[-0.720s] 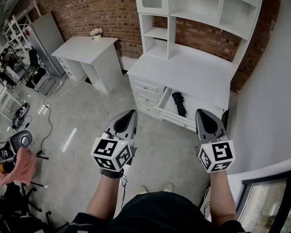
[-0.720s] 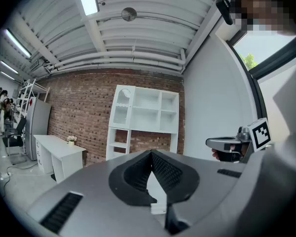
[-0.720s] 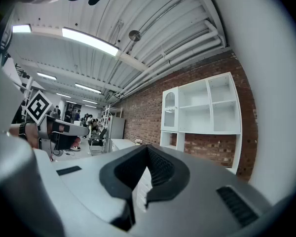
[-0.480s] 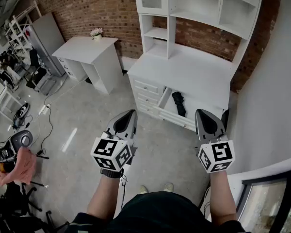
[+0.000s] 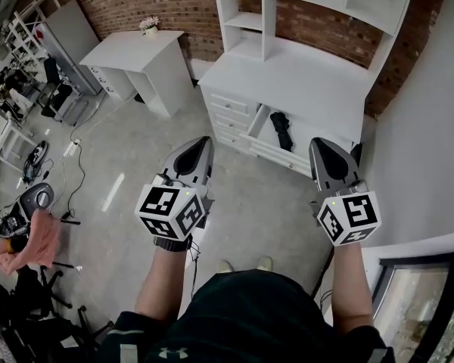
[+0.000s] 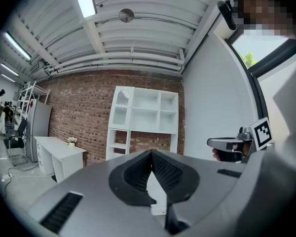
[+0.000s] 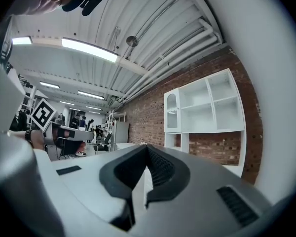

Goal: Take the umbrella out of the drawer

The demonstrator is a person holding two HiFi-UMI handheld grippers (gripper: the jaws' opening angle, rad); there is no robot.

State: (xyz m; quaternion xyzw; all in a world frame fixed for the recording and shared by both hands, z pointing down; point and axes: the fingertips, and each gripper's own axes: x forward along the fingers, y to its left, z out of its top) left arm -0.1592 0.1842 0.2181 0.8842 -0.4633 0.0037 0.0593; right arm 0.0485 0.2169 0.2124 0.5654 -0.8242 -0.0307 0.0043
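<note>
Both tongs (image 5: 205, 139) (image 5: 317, 141) well short of umbrella (image 5: 281, 130)

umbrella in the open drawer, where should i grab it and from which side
Probably the middle of the umbrella, coming down from above through the drawer's open top. It lies flat, folded and slim, its length running front to back, so jaws closing across its width should fit.

Two tools (image 5: 204, 141) (image 5: 318, 144), one umbrella (image 5: 281, 131), one open drawer (image 5: 256, 125), one desk (image 5: 132, 48)
</note>
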